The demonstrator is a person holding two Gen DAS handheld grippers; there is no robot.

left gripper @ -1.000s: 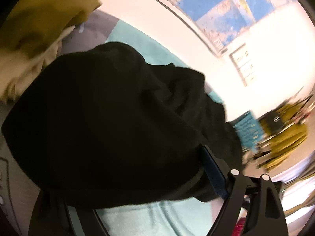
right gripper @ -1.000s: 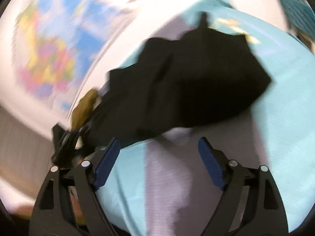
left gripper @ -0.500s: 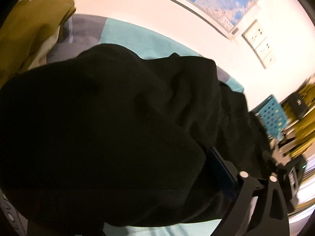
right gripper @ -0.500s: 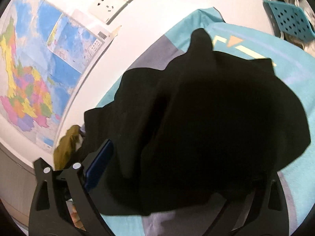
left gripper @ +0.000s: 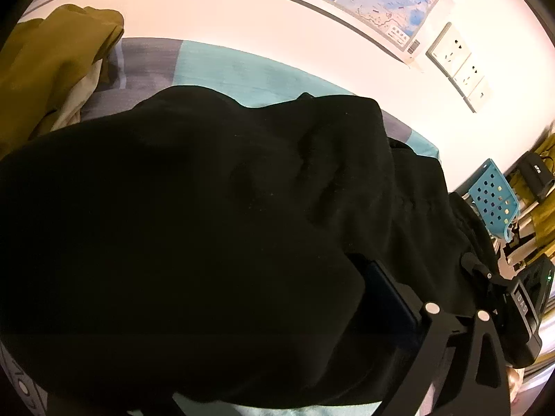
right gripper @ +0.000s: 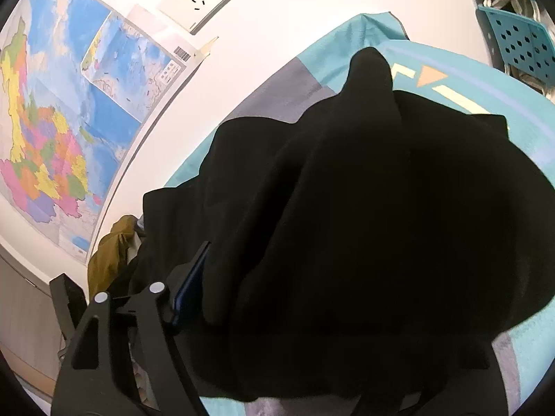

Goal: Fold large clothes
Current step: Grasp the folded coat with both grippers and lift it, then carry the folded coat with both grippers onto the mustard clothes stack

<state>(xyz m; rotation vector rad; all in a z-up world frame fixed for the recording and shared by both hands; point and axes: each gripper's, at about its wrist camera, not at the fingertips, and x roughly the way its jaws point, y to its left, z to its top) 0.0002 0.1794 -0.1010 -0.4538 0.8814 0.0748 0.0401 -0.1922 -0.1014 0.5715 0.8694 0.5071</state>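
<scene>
A large black garment (left gripper: 208,225) lies bunched on a teal and grey sheet (left gripper: 242,72). My left gripper (left gripper: 242,319) is pushed into its near edge, jaws opening, and cloth fills the gap between them. Only its right finger's blue pad (left gripper: 388,294) shows; the left finger is buried under the cloth. In the right wrist view the same garment (right gripper: 381,225) is heaped between the jaws of my right gripper (right gripper: 329,298), which are closing. The left pad (right gripper: 194,277) lies against a fold, while the right finger is hidden.
An olive and cream pile of clothes (left gripper: 52,62) sits at the sheet's far left end, seen also as the olive pile (right gripper: 107,260). A perforated teal crate (left gripper: 492,197) stands past the right end. The white wall with a map (right gripper: 52,121) and sockets (right gripper: 194,0) runs right behind the sheet.
The right gripper moved forward from bare sheet into the black garment, which now fills its jaws. The left gripper pushed deeper into the cloth and swung level with the wall.
</scene>
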